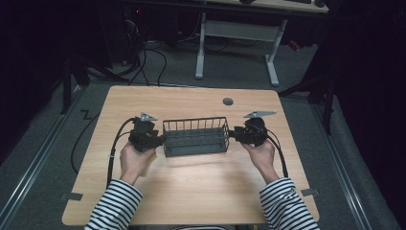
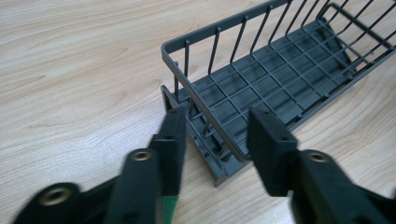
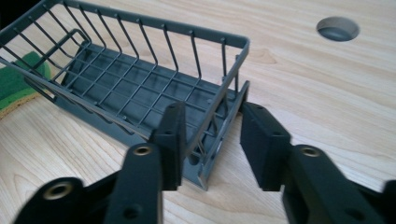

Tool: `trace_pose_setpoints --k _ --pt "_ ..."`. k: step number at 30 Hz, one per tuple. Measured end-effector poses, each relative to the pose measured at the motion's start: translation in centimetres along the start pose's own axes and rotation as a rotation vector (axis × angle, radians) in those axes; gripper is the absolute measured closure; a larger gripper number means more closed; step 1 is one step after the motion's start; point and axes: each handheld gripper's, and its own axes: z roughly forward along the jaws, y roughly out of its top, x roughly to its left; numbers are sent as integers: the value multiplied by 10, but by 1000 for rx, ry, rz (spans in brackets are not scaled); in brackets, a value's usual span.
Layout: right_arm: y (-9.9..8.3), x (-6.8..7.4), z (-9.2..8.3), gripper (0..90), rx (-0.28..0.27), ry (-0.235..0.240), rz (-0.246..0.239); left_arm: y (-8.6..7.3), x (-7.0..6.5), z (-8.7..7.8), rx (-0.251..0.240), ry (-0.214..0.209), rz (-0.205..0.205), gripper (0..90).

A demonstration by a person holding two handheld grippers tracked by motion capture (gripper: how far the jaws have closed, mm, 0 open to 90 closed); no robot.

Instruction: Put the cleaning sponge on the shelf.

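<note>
Both grippers' black jaws stand open astride the two short ends of a dark grey wire basket on a light wooden table.

The left gripper [image 2: 215,135] has its jaws well apart, one inside and one outside the basket's near end wall, neither clearly pressing on it, so it grips nothing. The right gripper [image 3: 210,140] is the same at the opposite end: jaws spread, the end wall's rim running between them, not clamped. The dark grey wire basket with a grid floor [image 1: 195,136] sits upright and empty at the middle of the light wooden table [image 1: 191,191], long side toward the person. A round grey hole [image 1: 228,101] lies in the tabletop beyond it. Behind the grippers, the left hand [image 1: 134,160] and right hand [image 1: 261,153] come from black-and-white striped sleeves [image 1: 115,206].
</note>
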Motion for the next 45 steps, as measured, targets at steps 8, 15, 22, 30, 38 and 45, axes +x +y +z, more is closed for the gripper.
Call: trace_pose_setpoints --k 8,15,22,30,38,45 --pt "-15 -5 -26 505 -63 -16 19 -14 5 -16 -65 0 -1 384" --pt "-41 -6 -46 486 -93 -23 16 -38 8 -32 -86 7 2 379" --pt "-74 -11 -60 481 -108 -42 42 -54 11 -41 -82 21 4 339" --pt "-118 -16 -63 457 -95 -89 76 -76 16 -44 -60 42 7 281" --pt "-159 -18 -52 432 -73 -206 59 -84 23 -34 -4 85 15 236" --pt "-169 -23 -47 394 -44 -249 88 -82 30 -14 67 113 5 205"
